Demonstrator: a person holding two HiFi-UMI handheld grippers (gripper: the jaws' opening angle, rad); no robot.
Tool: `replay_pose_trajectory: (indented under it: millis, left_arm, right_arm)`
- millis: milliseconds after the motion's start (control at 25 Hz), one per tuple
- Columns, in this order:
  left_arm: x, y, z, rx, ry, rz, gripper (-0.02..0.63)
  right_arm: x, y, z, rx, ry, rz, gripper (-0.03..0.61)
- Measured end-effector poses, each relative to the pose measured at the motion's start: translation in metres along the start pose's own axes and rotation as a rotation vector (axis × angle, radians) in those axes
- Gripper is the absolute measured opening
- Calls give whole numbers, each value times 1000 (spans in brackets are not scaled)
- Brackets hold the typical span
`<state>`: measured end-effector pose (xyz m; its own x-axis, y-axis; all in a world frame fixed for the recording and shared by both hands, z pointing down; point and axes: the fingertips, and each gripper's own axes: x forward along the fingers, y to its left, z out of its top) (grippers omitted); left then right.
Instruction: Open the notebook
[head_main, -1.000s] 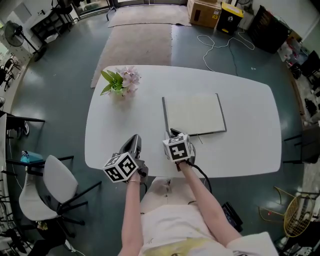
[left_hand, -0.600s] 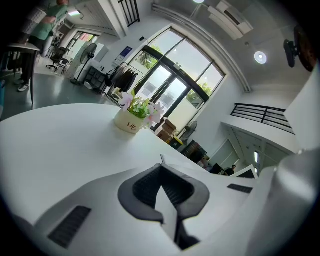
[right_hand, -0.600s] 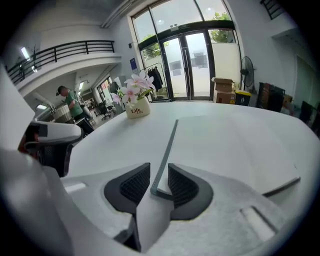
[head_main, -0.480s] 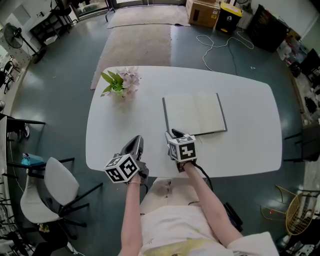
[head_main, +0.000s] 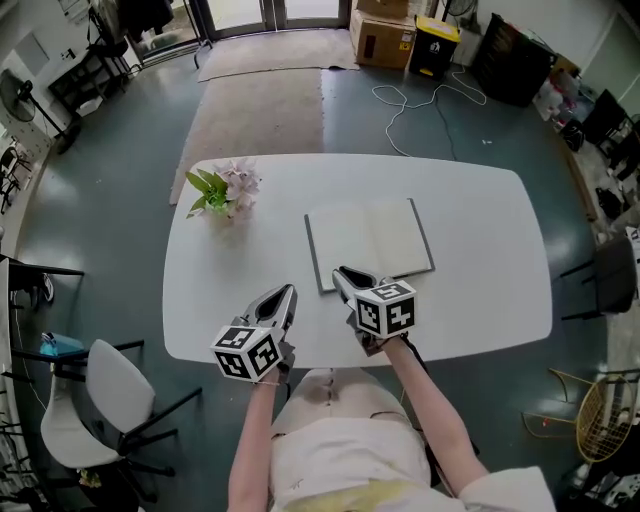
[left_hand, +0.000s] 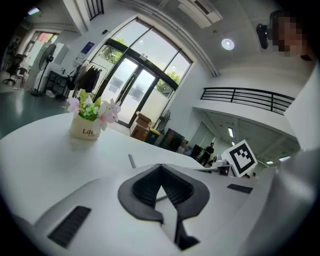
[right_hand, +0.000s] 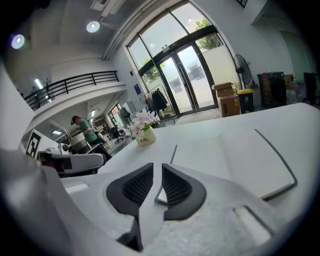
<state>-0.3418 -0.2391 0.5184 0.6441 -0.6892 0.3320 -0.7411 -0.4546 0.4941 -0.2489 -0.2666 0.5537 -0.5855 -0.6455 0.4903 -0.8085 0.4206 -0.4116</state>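
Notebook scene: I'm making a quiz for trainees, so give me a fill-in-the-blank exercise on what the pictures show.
1. The notebook is not shut but ____.
2. In the head view the flowers stand on the notebook's ____ side.
3. The table is ____ in colour.
Missing words: open; left; white.

Your white oval table (head_main: 480, 230) looks smooth and faintly glossy. The open cream notebook (head_main: 372, 240) shows matt paper. Your left white plastic tongs (left_hand: 160, 166) carry ribbed, matt black pads (left_hand: 145, 189).
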Motion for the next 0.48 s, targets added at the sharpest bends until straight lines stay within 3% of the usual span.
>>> replay_pose_trajectory:
  millis: [280, 480]
  left_arm:
    - [-1, -31, 20, 92, -29, -24, -2]
    - [-7, -45, 33, 134, -61, -15, -2]
  right_arm:
    - [-44, -9, 30, 21, -107, 38, 9]
    - [-73, -13, 46, 49, -182, 63, 8]
